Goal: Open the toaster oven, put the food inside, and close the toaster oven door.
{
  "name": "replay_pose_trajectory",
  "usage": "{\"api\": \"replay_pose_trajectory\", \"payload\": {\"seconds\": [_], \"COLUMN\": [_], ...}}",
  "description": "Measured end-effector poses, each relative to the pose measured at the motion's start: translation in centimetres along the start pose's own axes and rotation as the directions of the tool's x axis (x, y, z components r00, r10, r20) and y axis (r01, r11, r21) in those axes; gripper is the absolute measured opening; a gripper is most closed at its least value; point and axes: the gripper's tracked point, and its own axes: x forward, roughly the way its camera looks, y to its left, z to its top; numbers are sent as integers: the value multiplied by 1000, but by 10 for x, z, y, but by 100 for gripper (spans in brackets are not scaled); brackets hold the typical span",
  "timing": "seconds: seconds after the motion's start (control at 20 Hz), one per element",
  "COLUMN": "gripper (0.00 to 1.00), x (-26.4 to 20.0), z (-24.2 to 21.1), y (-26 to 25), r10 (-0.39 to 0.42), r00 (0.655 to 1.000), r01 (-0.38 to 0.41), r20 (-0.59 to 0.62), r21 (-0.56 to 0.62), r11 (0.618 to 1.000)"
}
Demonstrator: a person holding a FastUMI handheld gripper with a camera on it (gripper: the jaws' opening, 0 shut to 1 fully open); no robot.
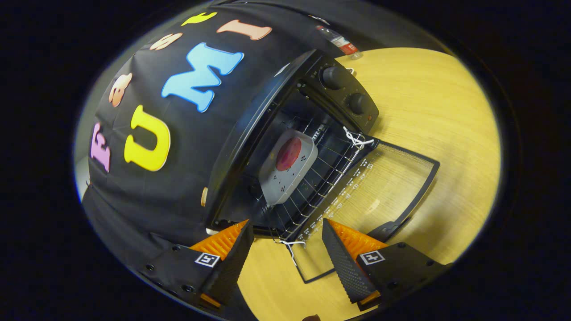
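Gripper point(287, 249) spread wide, holding nothing, tilted over the wooden table point(437, 133); a white string point(290, 246) lies between its fingers. Just ahead, the toaster oven point(285, 133) stands with its glass door point(379, 191) dropped flat onto the table. Inside, on the wire rack point(321, 178), sits a grey tray point(287, 166) carrying reddish round food point(289, 154); two knobs point(345, 89) beyond.

You're looking at a toaster oven point(267, 133) in matt black metal, its rack point(312, 178) thin bright wire and its open door point(379, 187) clear glass (the grain shows through). The table point(437, 133) is pale, smooth wood. The plate point(287, 167) looks like matt grey plastic. The gripper's point(287, 249) parted fingers point(343, 263) carry ribbed, textured faces.
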Motion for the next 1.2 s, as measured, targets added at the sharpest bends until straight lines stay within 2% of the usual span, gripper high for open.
{"api": "replay_pose_trajectory", "payload": {"seconds": [0.15,0.25,0.5,0.7,1.0,1.2], "gripper": [98,97,98,98,98,98], "x": [-18,-24,-35,-39,-31,-22], "z": [-9,-16,-39,-53,-55,-57], "y": [-14,-24,-54,-76,-110,-122], "r10": [-8,-22,-98,-158,-290,-344], "r00": [1000,998,985,971,942,924], "r01": [3,4,6,10,58,74], "r20": [-30,-63,-145,-179,-166,-165], "r21": [-166,-272,-530,-631,-774,-807], "r11": [986,962,848,776,631,585]}}
